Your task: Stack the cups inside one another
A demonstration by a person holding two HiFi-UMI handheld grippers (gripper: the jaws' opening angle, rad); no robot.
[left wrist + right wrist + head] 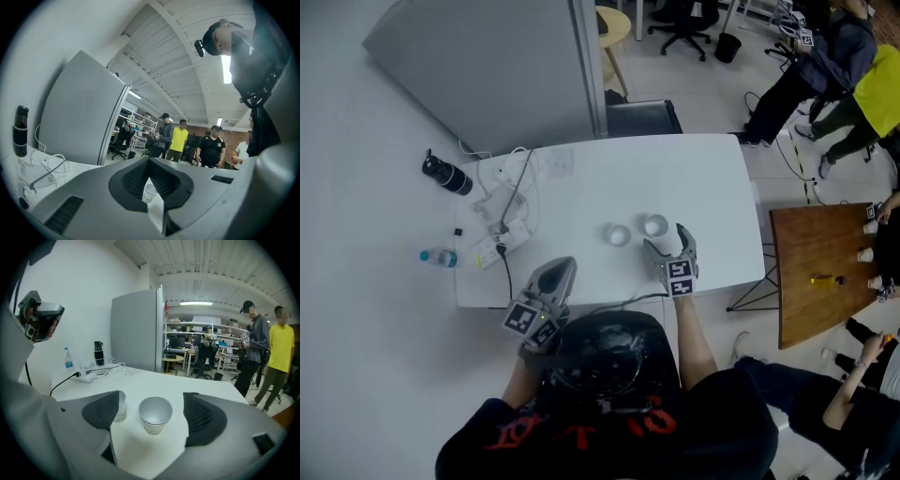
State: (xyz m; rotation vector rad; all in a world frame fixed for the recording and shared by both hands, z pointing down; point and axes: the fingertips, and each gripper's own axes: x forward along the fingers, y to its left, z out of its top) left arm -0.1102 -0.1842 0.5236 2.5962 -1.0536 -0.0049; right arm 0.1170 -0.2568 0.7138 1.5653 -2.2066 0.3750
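Two silvery paper cups stand upright side by side on the white table [703,187]. The right cup [655,225] [154,414] sits just ahead of my right gripper [666,236] [153,401], in line with the gap between its jaws. That gripper is open, and its pads [204,414] stay clear of the cup. The left cup [620,234] [120,407] is half hidden behind the left jaw in the right gripper view. My left gripper [565,265] [149,164] hovers at the table's front edge, shut and empty. One cup [150,191] shows far off past its jaws.
A power strip with tangled cables [502,234] lies at the table's left end, with a black bottle [447,173] and a water bottle [439,257] beyond it. A dark chair [642,117] stands behind the table. At the right are a wooden table [820,277] and several people.
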